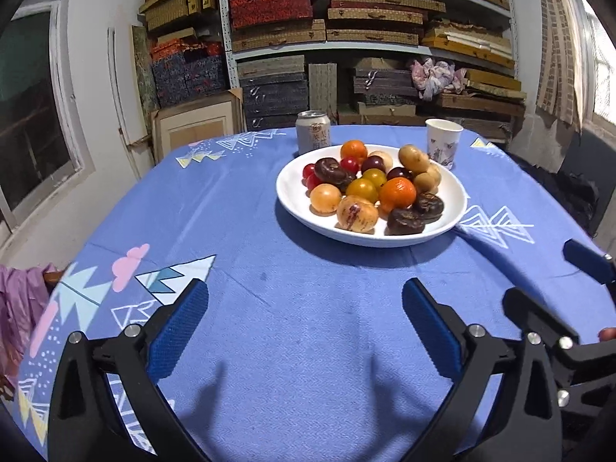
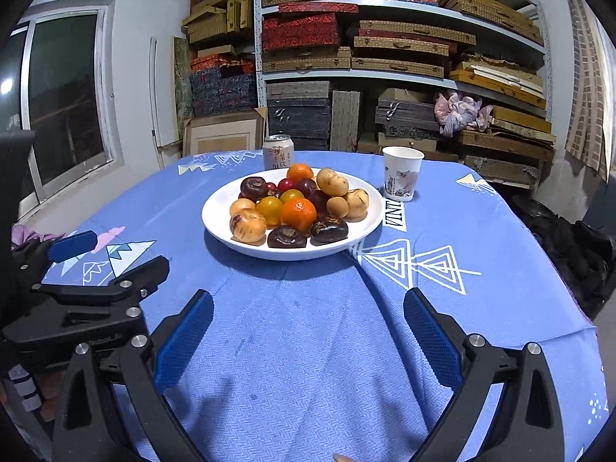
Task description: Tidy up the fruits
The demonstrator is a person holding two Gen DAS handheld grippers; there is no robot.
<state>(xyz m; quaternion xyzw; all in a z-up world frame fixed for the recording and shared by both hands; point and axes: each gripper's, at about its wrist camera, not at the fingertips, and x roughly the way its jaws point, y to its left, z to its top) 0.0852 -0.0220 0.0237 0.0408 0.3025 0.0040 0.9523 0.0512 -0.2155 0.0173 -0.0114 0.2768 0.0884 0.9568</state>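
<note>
A white plate (image 1: 292, 188) (image 2: 215, 211) on the blue tablecloth holds a pile of mixed fruit: oranges (image 1: 397, 192) (image 2: 298, 213), yellow and red tomatoes (image 1: 362, 189), dark brown fruits (image 1: 405, 221) (image 2: 287, 236), and pale round fruits (image 1: 357, 213) (image 2: 247, 226). My left gripper (image 1: 304, 300) is open and empty, low over the cloth, well short of the plate. My right gripper (image 2: 308, 308) is open and empty too, in front of the plate. Each gripper shows at the edge of the other's view.
A drink can (image 1: 313, 133) (image 2: 278, 152) stands behind the plate, a paper cup (image 1: 442, 142) (image 2: 401, 173) at its right. Shelves of boxes (image 1: 346, 38) fill the wall behind the table. A window (image 2: 65, 92) is on the left.
</note>
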